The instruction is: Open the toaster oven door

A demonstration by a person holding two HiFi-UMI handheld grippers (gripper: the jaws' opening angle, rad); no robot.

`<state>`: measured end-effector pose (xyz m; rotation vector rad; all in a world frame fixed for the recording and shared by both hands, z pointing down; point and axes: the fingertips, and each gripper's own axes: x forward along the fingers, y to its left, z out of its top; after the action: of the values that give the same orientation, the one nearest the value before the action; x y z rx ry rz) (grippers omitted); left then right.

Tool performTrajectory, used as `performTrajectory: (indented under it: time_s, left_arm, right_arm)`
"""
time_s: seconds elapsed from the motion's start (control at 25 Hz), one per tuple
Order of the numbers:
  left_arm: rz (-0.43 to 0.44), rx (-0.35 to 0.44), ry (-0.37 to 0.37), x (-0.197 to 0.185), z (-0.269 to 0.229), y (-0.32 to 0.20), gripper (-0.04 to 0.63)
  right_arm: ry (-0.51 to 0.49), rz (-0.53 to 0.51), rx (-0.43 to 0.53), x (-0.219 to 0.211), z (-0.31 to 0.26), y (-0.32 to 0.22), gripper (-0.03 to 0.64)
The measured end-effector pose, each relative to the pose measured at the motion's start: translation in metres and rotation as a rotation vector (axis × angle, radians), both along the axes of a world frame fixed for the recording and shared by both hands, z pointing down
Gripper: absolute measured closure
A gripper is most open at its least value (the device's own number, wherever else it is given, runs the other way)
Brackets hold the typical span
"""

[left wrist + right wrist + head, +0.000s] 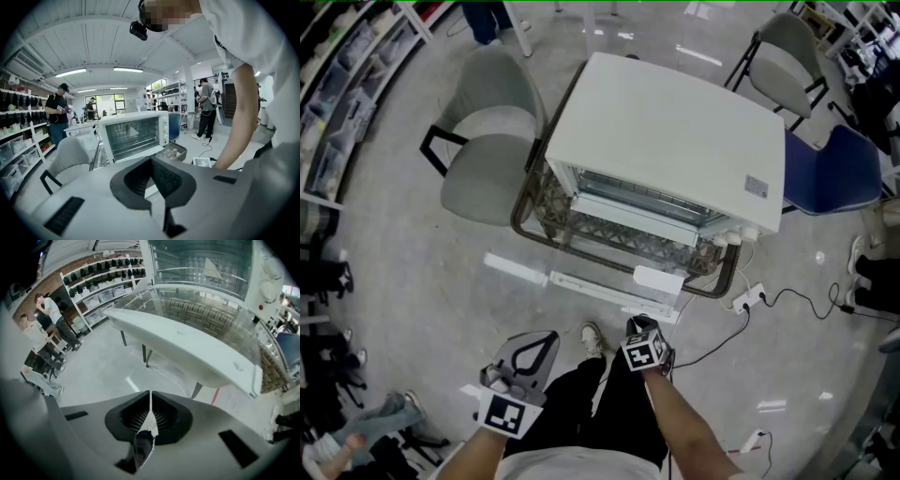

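A white toaster oven [666, 141] stands on a low wicker table [581, 230]. Its glass door [609, 267] hangs open toward me, with the white handle bar [572, 281] along its front edge. My right gripper [639, 325] hovers just in front of the handle's right end, pointing steeply down; its jaws are shut with nothing between them [150, 397], below the handle [187, 352]. My left gripper [530, 352] is held back and lower left, shut and empty [152, 161], facing the oven [133, 136] from a distance.
Two grey chairs [487, 150] stand left of the table, another grey one [787, 56] and a blue one [839, 173] to the right. A power strip with cable [748, 298] lies on the floor. Shelves [347, 75] line the left. People stand in the background [58, 112].
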<state>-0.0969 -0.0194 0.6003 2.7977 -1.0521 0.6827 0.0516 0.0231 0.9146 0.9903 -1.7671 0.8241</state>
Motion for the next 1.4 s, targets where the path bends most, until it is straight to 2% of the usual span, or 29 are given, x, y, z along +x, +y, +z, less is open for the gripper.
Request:
performTrajectory:
  time_s: [0.24, 0.48, 0.8, 1.16, 1.4]
  left_arm:
    - [0.052, 0.04, 0.024, 0.026, -0.018, -0.009, 0.578]
    - [0.11, 0.136, 0.049, 0.052, -0.053, -0.018, 0.578]
    - [0.102, 0.239, 0.093, 0.056, -0.108, -0.023, 0.578]
    - [0.055, 0.376, 0.109, 0.048, -0.173, -0.033, 0.578]
    - [0.021, 0.409, 0.107, 0.044, -0.198, -0.021, 0.578]
  right_arm:
    - [-0.03, 0.019, 0.08, 0.01, -0.06, 0.023, 0.589]
    - [-0.097, 0.088, 0.231, 0.028, -0.144, 0.003, 0.594]
    - [-0.165, 0.175, 0.487, 0.05, -0.287, -0.046, 0.594]
    - [-0.214, 0.153, 0.709, 0.059, -0.416, -0.076, 0.594]
    - [-0.231, 0.127, 0.812, 0.064, -0.478, -0.07, 0.594]
